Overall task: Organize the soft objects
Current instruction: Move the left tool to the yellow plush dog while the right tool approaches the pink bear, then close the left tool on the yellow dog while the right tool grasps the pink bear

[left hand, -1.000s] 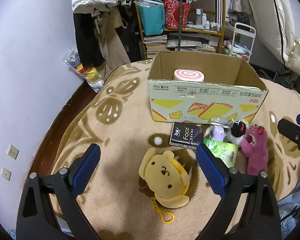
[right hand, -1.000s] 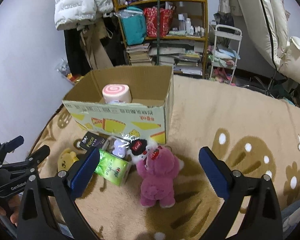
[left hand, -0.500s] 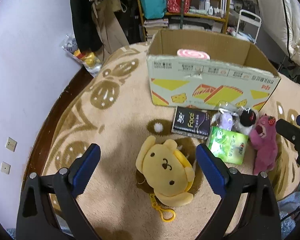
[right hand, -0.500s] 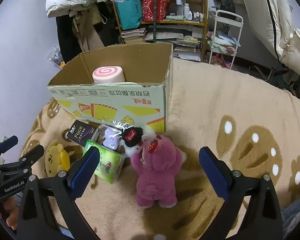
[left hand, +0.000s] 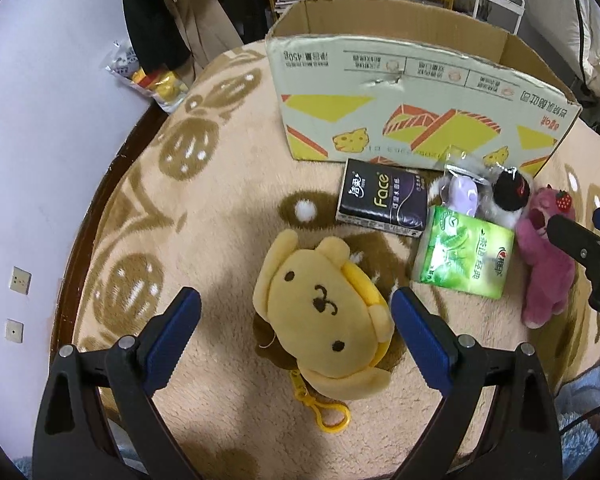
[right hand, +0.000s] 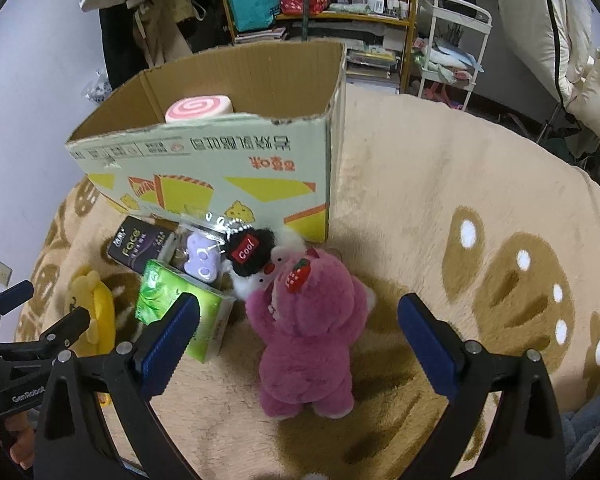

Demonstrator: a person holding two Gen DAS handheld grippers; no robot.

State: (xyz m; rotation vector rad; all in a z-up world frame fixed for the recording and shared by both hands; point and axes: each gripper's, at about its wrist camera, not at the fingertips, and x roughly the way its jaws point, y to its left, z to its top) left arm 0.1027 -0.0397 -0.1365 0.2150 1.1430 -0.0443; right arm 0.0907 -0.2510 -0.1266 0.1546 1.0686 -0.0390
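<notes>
In the left wrist view the left tongs stand wide apart at the bottom of the frame, holding nothing; the yellow dog plush lies face up between their blue pads, not clearly touched by either, with its yellow clip trailing toward the bottom edge; it rests on a beige fleece blanket with brown patterns; at upper centre stands an open cardboard box; just in front of the box lie a black tissue pack, a green tissue pack, a small purple toy in clear wrap and a black-and-white plush; a pink bear plush lies at the right, partly behind a black arm of the other tool.

In the right wrist view the right tongs are also spread wide and empty; the pink bear plush lies between their pads, its head toward the cardboard box at upper centre; a pink swirl roll cushion sits inside the box; the black-and-white plush touches the bear's head; the green tissue pack lies left of centre; the yellow dog plush lies at the left edge, beside the left tool.
</notes>
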